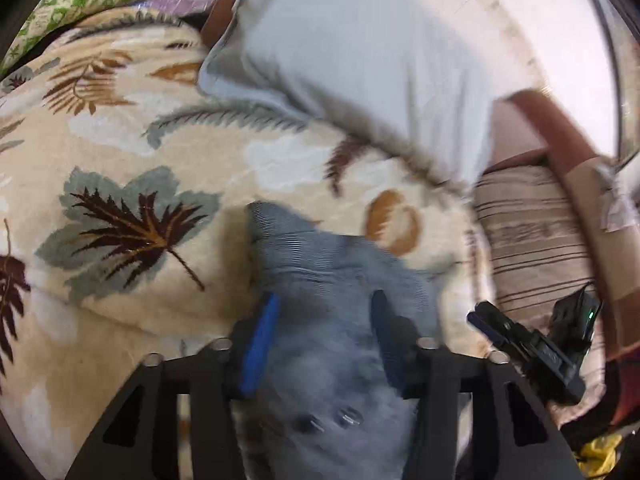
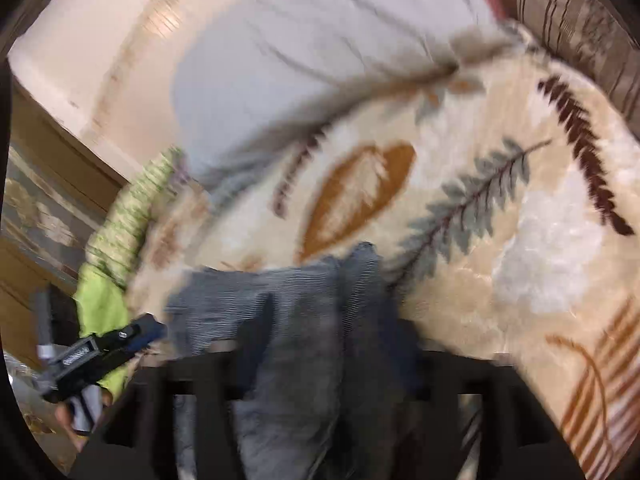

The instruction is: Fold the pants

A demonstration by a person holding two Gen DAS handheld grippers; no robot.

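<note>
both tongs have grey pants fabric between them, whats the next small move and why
Probably lift both ends together and spread them apart. The pants hang bunched between the left tongs and the right tongs, above the leaf-print blanket, so they likely need flattening before a fold.

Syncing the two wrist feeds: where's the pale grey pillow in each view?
Left wrist: pale grey pillow sits top centre, lying on the cream leaf-print blanket.
Right wrist: pillow fills the top centre.
Shared landmark: grey ribbed pants, bottom centre in both views.
</note>
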